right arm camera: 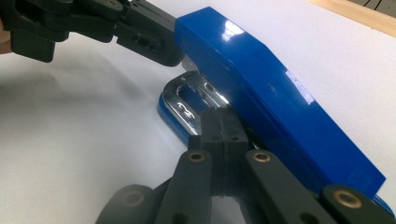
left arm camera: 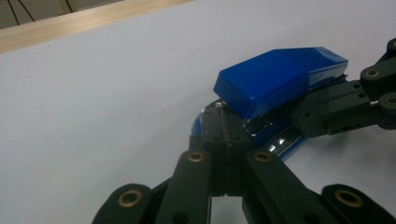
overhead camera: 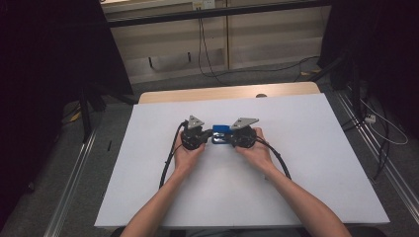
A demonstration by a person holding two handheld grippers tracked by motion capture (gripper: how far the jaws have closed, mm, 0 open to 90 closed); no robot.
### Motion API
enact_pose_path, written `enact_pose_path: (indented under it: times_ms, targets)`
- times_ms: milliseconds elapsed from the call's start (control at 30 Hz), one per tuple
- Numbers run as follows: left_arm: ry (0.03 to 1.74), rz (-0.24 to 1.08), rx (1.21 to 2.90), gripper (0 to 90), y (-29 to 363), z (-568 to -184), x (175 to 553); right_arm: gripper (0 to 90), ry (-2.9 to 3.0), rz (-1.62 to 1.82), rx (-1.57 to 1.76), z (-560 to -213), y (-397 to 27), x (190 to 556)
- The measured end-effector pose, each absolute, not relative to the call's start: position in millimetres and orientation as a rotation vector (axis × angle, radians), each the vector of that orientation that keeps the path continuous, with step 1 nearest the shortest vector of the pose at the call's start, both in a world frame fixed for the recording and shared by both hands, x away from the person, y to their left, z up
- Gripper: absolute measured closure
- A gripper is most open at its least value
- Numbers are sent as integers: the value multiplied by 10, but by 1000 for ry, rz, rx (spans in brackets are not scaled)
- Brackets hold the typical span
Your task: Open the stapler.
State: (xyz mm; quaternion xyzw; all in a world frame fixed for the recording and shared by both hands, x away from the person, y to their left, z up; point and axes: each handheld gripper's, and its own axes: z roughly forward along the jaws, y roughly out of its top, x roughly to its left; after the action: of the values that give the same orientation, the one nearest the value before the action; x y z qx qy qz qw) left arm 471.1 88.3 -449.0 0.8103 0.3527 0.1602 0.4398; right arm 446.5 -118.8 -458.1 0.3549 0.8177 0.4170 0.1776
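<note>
A blue stapler (overhead camera: 220,131) lies on the white table top (overhead camera: 296,168), between the two hand-held grippers. My left gripper (overhead camera: 210,133) comes at it from the left with its jaws pressed together. In the left gripper view its tips (left arm camera: 224,125) rest against the chrome front end of the stapler (left arm camera: 275,79), with nothing between them. My right gripper (overhead camera: 230,137) comes from the right, also shut. In the right gripper view its tips (right arm camera: 223,120) sit at the gap under the stapler's blue top (right arm camera: 261,79), while the left gripper (right arm camera: 168,49) touches the far end.
A wooden strip (overhead camera: 222,92) runs along the table's far edge. Black cables (overhead camera: 168,165) trail from both grippers across the white top. Beyond the table are floor cables (overhead camera: 207,64) and dark stands on either side.
</note>
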Motion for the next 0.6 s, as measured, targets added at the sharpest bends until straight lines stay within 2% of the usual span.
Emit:
enact_pose_path:
  times_ms: [600]
  targets:
    - [867, 396, 2007, 900, 889, -4497, 4720, 900, 2312, 1179, 1004, -4583, -1188, 4465]
